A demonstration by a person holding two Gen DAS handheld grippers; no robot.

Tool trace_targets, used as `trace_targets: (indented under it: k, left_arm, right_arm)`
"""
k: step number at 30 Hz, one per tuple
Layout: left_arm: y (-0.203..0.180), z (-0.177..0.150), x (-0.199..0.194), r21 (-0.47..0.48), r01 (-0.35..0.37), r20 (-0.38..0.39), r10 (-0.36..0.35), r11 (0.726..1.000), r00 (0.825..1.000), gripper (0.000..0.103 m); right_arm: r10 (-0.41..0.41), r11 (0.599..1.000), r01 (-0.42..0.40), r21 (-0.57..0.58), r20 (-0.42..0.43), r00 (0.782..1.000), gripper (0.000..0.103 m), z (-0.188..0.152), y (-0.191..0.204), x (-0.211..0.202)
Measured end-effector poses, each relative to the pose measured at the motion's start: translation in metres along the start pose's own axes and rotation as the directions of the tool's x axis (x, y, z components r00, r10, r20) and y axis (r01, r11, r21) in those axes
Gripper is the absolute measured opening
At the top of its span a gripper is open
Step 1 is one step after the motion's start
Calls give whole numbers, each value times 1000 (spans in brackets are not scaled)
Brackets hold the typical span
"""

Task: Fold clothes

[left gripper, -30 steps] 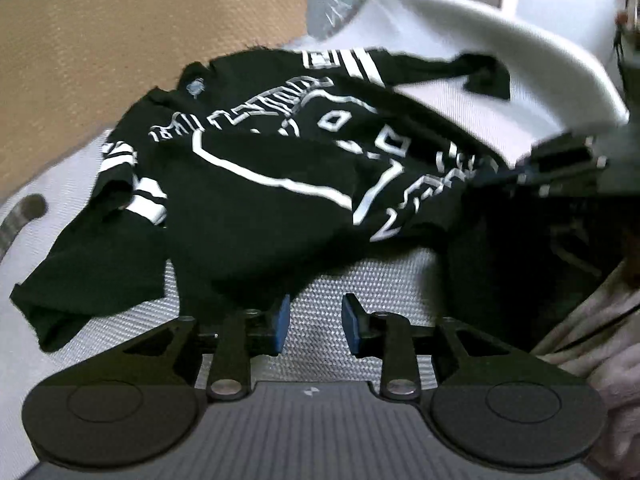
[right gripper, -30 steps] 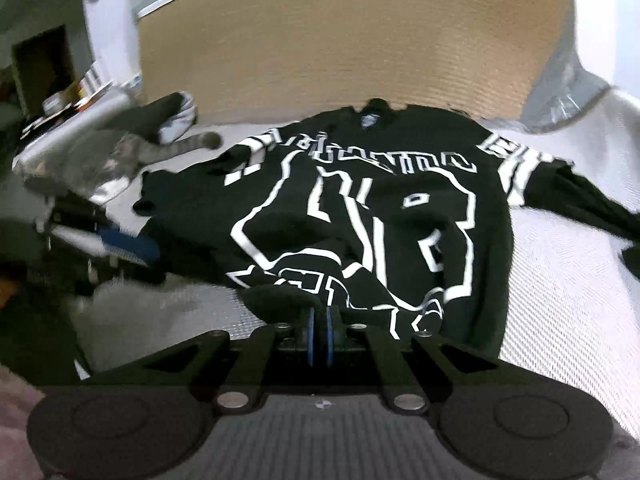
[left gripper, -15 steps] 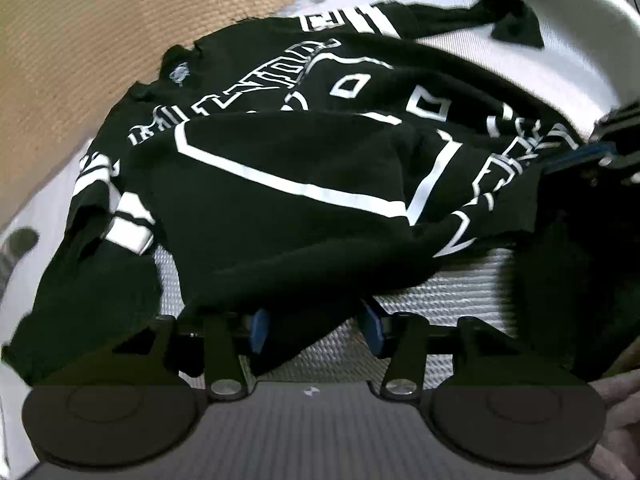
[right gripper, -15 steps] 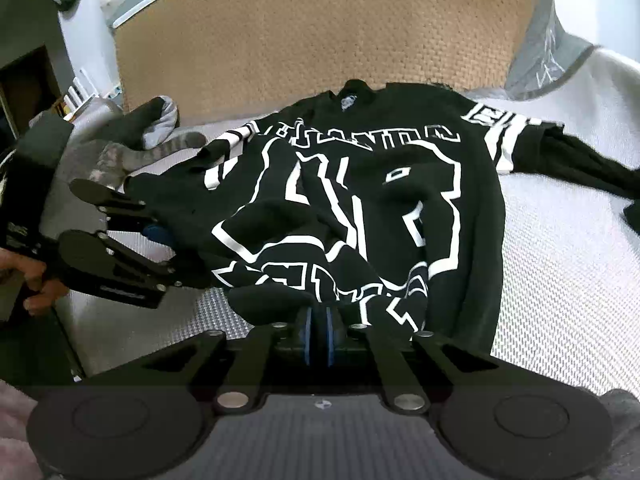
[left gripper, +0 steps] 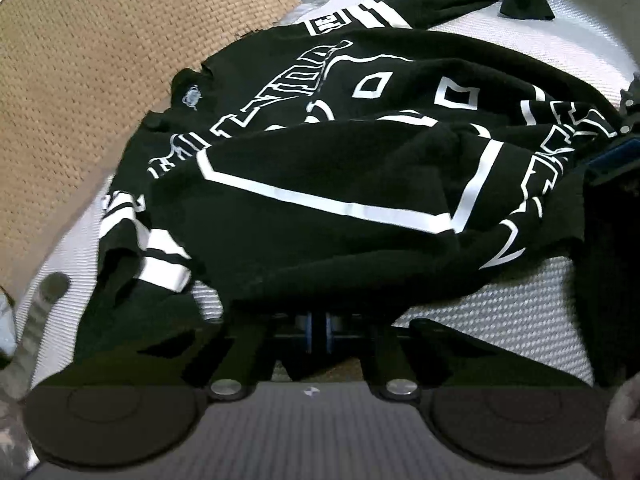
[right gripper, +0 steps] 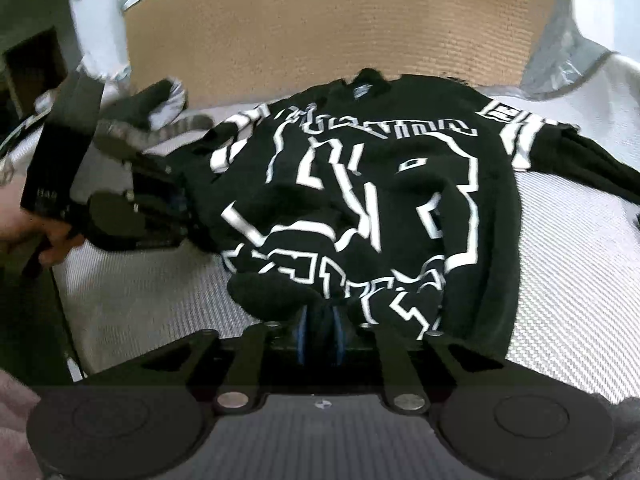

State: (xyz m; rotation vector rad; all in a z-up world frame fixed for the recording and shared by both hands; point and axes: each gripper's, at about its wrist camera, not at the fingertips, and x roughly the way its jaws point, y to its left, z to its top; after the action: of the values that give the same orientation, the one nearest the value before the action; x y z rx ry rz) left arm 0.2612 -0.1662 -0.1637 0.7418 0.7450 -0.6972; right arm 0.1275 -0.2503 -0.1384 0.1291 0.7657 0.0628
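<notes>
1. Black fabric with bold white block lettering and outlines makes up the sweater (right gripper: 384,184), which lies rumpled on a white woven bed cover (right gripper: 568,288), its collar toward a tan woven headboard (right gripper: 320,28)
2. White stripes band both sleeves; one sleeve (left gripper: 480,4) trails away across the cover, the other is bunched at the near left of the left wrist view
3. Its lower hem is pulled up in loose folds toward both grippers, so the printed figures are creased and partly hidden
4. Left gripper (left gripper: 318,330): its blue pads are pressed together on a fold of the sweater's hem, the cloth draped over the fingertips
5. Right gripper (right gripper: 320,332): its blue pads stand slightly apart with a dark bunch of the hem between them; whether they press on it I cannot tell
6. Compared with a second ago, the left gripper has come in from the bare cover, where its jaws stood wide, and its jaws have just been closing on the hem
7. Over that time the right gripper's jaws, then tight together, have just been opening a little, the cloth between them
8. A bare hand (right gripper: 36,236) holds the left gripper at the left edge of the right wrist view
</notes>
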Motion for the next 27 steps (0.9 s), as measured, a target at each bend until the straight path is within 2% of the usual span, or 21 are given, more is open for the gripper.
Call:
trace_targets:
  k: [2, 5, 7, 12, 13, 20, 23, 27]
  left_arm:
    - [5, -1, -6, -4, -6, 12, 6, 1000, 1000, 5]
    - [14, -3, -22, -36, -14, 46, 16, 999, 999, 3]
    - [23, -6, -32, -72, -1, 58, 5, 997, 998, 2]
    - [32, -13, -40, -111, 2, 55, 5, 994, 998, 1]
    - [32, -15, -42, -114, 2, 57, 5, 994, 998, 1]
    - [21, -21, -58, -101, 30, 80, -22, 994, 997, 4]
    - [11, -23, -64, -62, 73, 78, -68, 995, 995, 10]
    - [-12, -28, -65, 28, 82, 66, -84, 996, 994, 26]
  right_arm:
    - [-1, 999, 1, -39, -4, 1000, 34, -1, 7, 2]
    - [-14, 994, 13, -106, -7, 1000, 43, -1, 19, 7]
    - [-36, 986, 35, -164, -6, 999, 47, -2, 29, 12]
    - [-106, 945, 100, -312, -3, 994, 48, -4, 52, 30]
    - [-112, 941, 105, -322, -2, 994, 47, -3, 53, 32]
    - [-114, 913, 121, -390, 42, 993, 18, -7, 67, 18]
    - [-82, 907, 112, -405, 89, 993, 16, -8, 75, -3]
    - [-4, 945, 42, -324, 116, 993, 15, 2, 69, -29]
